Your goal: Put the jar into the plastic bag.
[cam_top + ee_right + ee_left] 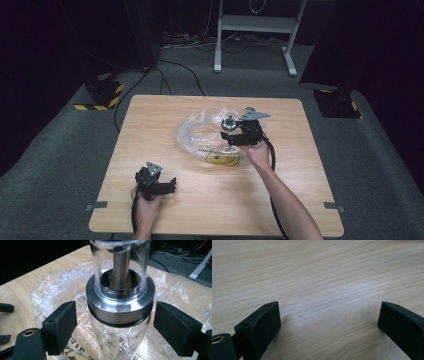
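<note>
While the clear grinder (pixel 120 297) stands upright on a crumpled clear plastic bag (pixel 200 131), its long axis runs straight up from the table (pixel 150 115), with a metal shaft down the middle of its upper glass tube and a steel collar joining that tube to the glass body below. What the glass body holds cannot be made out; printed lettering on the bag shows through it. The bag lies flat under the grinder and spreads mostly toward the table's middle, and a yellow smiley face is printed on the edge of it nearest the person.

Around the grinder, the right tongs (pixel 115 327) are spread wide, one black jaw on each side of the steel collar, with a clear gap between each jaw and the metal, so they grip nothing. In the high view the right tongs (pixel 231 134) sit level with the grinder, held by the person's right hand (pixel 259 154) just on the near side of it.

Well apart from the grinder, toward the near left part of the table, the left tongs (pixel 329 320) are also wide open and empty, with bare wood grain between the jaws. The left hand (pixel 147 207) holds them low over the table.
</note>
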`<move>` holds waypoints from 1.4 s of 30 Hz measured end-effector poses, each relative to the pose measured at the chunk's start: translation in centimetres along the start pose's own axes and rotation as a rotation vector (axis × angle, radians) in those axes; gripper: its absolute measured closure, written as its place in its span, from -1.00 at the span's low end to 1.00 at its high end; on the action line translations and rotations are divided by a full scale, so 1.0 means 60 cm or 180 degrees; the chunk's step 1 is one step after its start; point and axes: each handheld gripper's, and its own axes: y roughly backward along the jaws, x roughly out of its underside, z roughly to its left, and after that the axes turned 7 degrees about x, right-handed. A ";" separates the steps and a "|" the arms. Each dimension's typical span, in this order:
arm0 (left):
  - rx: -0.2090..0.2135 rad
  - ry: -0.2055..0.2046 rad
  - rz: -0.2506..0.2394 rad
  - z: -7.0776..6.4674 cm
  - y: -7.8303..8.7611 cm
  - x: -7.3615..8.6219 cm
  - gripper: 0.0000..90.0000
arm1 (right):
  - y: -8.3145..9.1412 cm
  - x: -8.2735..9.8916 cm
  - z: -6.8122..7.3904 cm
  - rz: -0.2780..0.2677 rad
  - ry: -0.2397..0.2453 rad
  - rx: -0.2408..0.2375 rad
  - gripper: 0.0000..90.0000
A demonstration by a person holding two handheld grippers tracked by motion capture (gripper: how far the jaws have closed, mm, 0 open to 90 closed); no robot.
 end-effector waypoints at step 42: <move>-0.0007 -0.0005 0.0000 0.000 0.000 0.000 -0.89 | 0.113 0.020 -0.040 -0.0355 -0.0184 -0.0029 -0.53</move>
